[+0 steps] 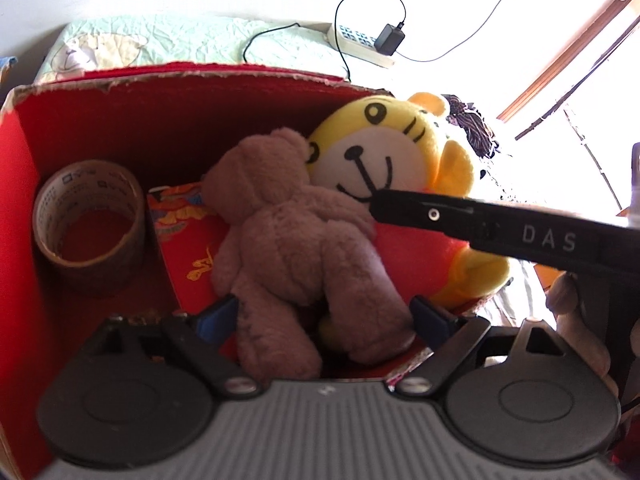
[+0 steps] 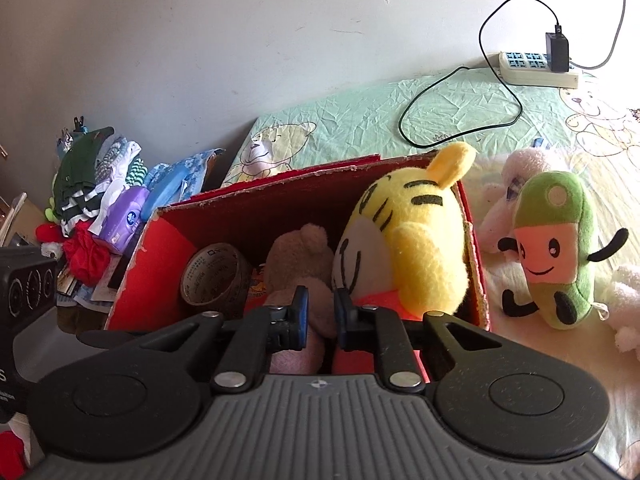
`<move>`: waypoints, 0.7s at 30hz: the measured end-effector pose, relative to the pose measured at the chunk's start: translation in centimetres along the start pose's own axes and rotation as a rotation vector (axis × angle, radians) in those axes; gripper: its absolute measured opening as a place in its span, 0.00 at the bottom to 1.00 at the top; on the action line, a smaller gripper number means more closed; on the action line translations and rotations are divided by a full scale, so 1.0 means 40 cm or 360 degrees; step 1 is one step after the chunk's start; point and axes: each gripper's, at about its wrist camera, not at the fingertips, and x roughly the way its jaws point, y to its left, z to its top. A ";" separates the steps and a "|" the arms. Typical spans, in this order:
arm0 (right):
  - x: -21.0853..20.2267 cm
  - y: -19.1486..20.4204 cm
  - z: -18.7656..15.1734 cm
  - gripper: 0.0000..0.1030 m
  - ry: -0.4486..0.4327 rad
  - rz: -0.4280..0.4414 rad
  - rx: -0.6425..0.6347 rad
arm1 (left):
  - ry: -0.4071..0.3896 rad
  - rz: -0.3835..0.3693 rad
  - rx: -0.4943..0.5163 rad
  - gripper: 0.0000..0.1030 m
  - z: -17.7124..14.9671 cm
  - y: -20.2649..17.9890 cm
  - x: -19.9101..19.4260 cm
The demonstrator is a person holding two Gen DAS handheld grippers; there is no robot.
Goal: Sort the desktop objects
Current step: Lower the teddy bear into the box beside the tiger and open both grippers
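A red cardboard box [image 1: 80, 120] [image 2: 160, 272] holds a brown teddy bear [image 1: 296, 240] [image 2: 300, 256], a yellow tiger plush [image 1: 380, 152] [image 2: 412, 240], a roll of brown tape [image 1: 88, 224] [image 2: 216, 276] and a red printed packet [image 1: 192, 248]. My left gripper [image 1: 326, 312] is open, its fingers on either side of the teddy's legs inside the box. My right gripper [image 2: 320, 312] is nearly closed with a narrow gap and hovers at the box's near edge, holding nothing. One black finger of it [image 1: 480, 224] crosses the left wrist view over the tiger.
A green plush with a pink face [image 2: 556, 256] and pale pink and white plush toys [image 2: 516, 184] lie on the bed right of the box. A power strip with charger [image 2: 540, 64] [image 1: 360, 40] sits by the wall. Clothes and a purple wipes pack [image 2: 120, 216] are piled at the left.
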 end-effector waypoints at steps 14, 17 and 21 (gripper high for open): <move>-0.061 -0.042 -0.061 0.16 -0.0123 0.0050 0.0073 | -0.0025 0.0192 0.0016 0.92 0.018 -0.061 -0.014; -0.079 -0.047 -0.067 0.18 -0.0129 0.0082 0.0086 | -0.0040 0.0237 0.0028 0.92 0.021 -0.078 -0.012; -0.104 -0.058 -0.076 0.21 -0.0158 0.0115 0.0133 | -0.0055 0.0304 0.0044 0.93 0.022 -0.100 -0.012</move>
